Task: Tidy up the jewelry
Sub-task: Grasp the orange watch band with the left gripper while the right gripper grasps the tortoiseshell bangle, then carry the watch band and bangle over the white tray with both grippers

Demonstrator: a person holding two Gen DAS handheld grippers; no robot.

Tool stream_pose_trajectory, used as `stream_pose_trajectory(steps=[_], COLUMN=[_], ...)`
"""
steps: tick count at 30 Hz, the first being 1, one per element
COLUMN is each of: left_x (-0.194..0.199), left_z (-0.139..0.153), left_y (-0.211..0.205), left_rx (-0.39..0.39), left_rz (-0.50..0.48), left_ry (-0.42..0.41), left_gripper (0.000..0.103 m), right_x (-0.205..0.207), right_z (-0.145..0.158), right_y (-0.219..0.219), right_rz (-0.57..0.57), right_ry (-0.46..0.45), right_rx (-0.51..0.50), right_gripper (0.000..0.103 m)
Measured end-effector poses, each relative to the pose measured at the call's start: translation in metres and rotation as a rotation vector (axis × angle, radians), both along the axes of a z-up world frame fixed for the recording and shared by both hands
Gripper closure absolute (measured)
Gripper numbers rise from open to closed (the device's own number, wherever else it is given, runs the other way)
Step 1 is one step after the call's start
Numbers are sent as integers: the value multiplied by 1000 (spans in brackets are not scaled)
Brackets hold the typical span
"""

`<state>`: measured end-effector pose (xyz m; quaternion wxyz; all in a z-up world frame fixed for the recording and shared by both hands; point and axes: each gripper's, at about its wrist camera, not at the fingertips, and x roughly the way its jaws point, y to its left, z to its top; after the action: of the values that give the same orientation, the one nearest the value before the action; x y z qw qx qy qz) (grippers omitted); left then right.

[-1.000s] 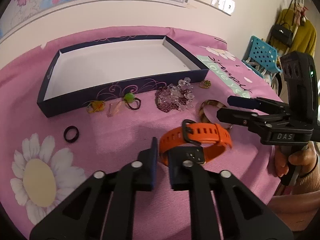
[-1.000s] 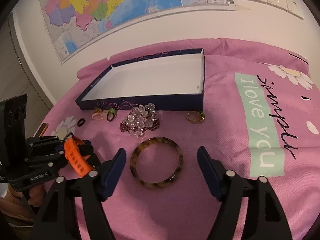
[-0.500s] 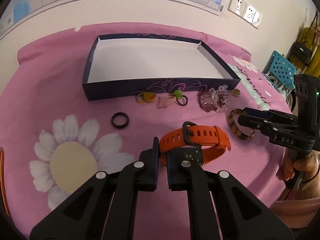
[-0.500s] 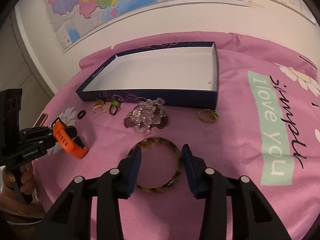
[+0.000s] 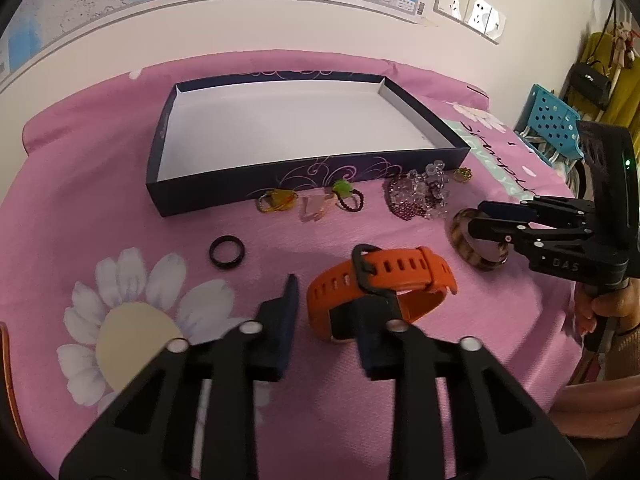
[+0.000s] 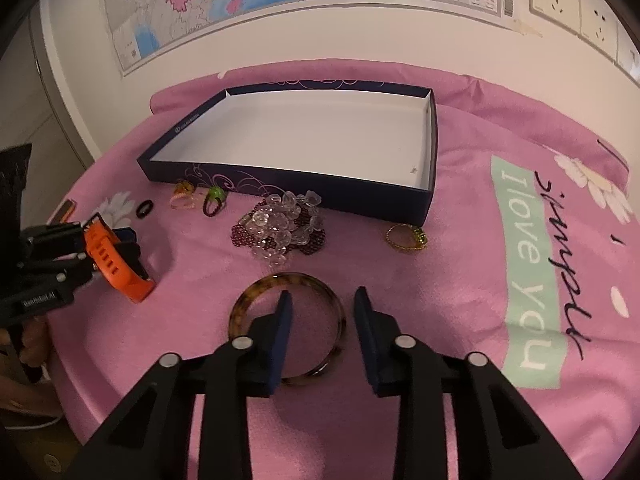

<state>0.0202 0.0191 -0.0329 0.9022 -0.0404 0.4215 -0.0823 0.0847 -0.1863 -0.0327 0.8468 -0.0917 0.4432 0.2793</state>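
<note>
I work bed's near edge: right gripper (image 6: 322, 306) jaws, just closing, straddle tortoiseshell bangle (image 6: 286, 326) rim, no pinch; left gripper (image 5: 326, 308) just released orange watch (image 5: 380, 286). Squeeze squarely before lifting toward box (image 6: 280, 184).

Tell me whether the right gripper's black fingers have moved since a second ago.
Yes. The right gripper has just been closing: its fingers flanked the brown tortoiseshell bangle before; now they bracket only its right rim.

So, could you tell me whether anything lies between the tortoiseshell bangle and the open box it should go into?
Yes: the heap of clear and dark red beads lies on the cloth directly between the bangle and the box's near wall. It sits low, so a lifted bangle would probably clear it.
</note>
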Motion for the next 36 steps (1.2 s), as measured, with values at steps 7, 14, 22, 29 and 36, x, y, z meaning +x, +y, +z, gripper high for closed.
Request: stream_pose_trajectory(steps=[7, 14, 22, 29, 36], left_x=[1, -1, 0, 3, 4], left_z=[-1, 3, 9, 5, 12], left_y=[8, 13, 18, 23, 24], left_rx=[-37, -63, -93, -106, -107], left_rz=[23, 33, 32, 44, 45], left_ry=[20, 22, 11, 31, 7], left_gripper=[95, 96, 96, 96, 96], right_x=[2, 0, -1, 2, 4], right_z=[0, 6, 13, 12, 20], right_y=[-5, -7, -5, -3, -3], right_rz=[4, 12, 19, 18, 23], right_ry=[2, 23, 31, 38, 20], right_rx=[2, 54, 104, 107, 129], right_gripper=[98, 98, 98, 97, 97])
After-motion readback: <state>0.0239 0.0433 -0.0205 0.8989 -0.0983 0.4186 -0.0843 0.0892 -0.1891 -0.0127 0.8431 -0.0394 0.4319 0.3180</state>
